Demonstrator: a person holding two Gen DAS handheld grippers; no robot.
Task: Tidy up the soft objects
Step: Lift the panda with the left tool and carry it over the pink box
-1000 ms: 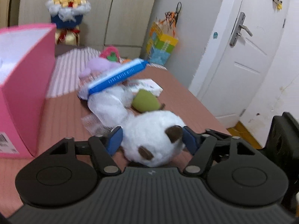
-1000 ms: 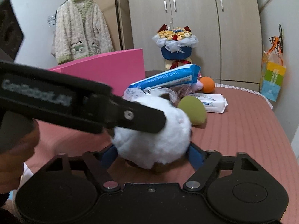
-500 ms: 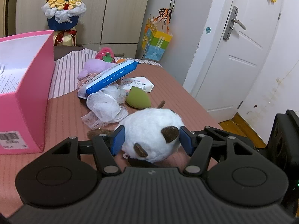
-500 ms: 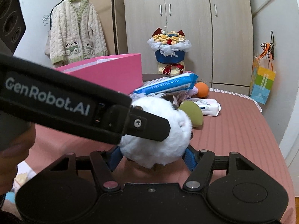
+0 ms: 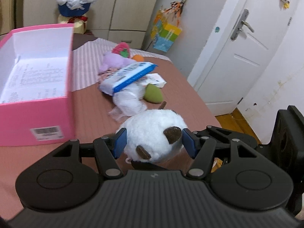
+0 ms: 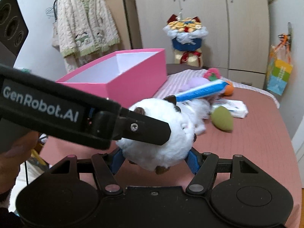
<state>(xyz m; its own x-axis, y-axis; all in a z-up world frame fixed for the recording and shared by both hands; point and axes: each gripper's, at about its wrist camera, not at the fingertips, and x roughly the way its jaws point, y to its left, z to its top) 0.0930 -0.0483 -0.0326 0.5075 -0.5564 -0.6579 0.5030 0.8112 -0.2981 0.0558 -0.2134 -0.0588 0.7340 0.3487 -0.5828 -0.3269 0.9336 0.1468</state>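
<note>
Since the frame half a second back, both grippers have risen with the white plush: the pink box interior now shows in the left view, and the toy sits higher against the pile behind it.

Left wrist view: left gripper [image 5: 153,142] is closed on the white plush toy [image 5: 152,133], blue pads [image 5: 120,142] pressed into its fur on both sides. Brown ears of the toy face the camera. Whether the toy still touches the bed cannot be told. Pink box [image 5: 36,114] stands open to the left on the reddish bedspread [image 5: 91,114], white inside, barcode label on its near wall. Beyond the toy lies a pile: white mesh puff [image 5: 129,100], green sponge [image 5: 153,95], blue-and-white wipes pack [image 5: 129,76] resting across a purple plush [image 5: 112,61], flat tissue pack [image 5: 155,78], pink plush [image 5: 120,47], orange ball [image 5: 138,57]. White door [image 5: 241,53] at right.

Right wrist view: right gripper [image 6: 154,158] grips the same white plush toy [image 6: 161,133] from below, blue pads [image 6: 192,160] against its underside on both flanks. Left gripper's finger [image 6: 133,127] crosses in front from the left, tip against the toy's side. Pink box [image 6: 136,81] stands behind, just left of the toy. Wipes pack [image 6: 201,91], green sponge [image 6: 222,120] and tissue pack [image 6: 233,110] lie beyond at right. Bouquet [image 6: 185,32] stands before the wardrobe [image 6: 199,9]; knit cardigan [image 6: 85,32] hangs at left.
</note>
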